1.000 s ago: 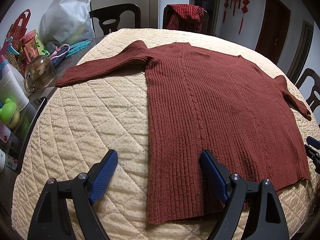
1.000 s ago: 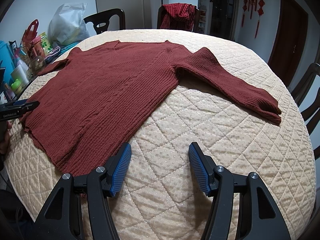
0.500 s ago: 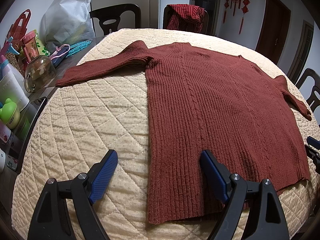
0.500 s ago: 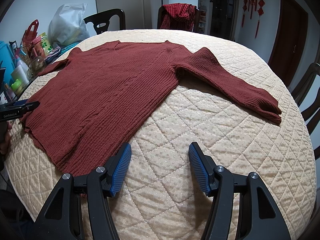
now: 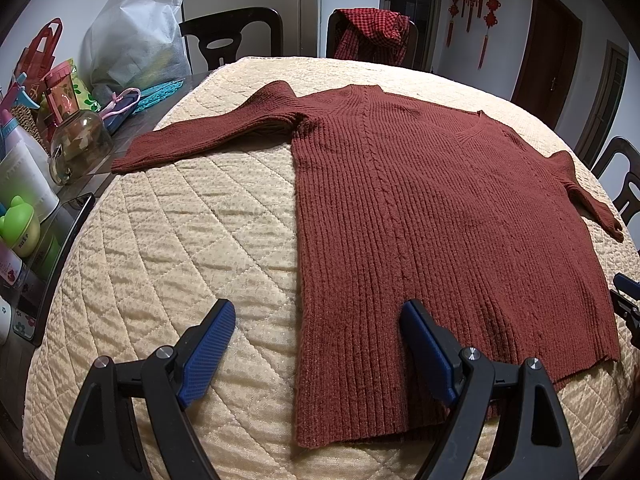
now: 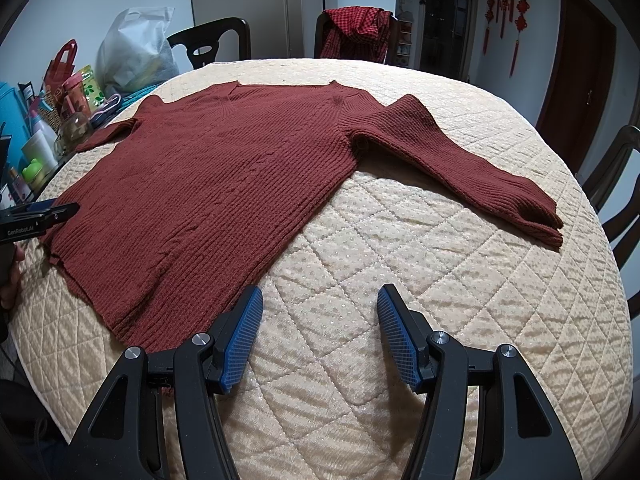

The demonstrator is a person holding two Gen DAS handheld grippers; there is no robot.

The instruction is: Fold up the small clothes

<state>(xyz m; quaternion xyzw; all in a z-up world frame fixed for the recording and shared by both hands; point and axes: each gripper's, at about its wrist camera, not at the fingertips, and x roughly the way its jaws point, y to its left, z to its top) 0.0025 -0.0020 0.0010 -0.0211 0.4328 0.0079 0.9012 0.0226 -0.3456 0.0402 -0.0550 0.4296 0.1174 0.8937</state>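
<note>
A rust-red ribbed knit sweater lies flat and spread out on the quilted cream table cover, both sleeves stretched out to the sides; it also shows in the right wrist view. My left gripper is open and empty, hovering above the sweater's near left hem corner. My right gripper is open and empty, above the cover just right of the sweater's near right hem corner. The left gripper's tip shows at the left edge of the right wrist view.
Bottles, a glass jar, a red bag and a white plastic bag crowd the table's left side. Dark chairs stand around the table; one holds a red checked cloth.
</note>
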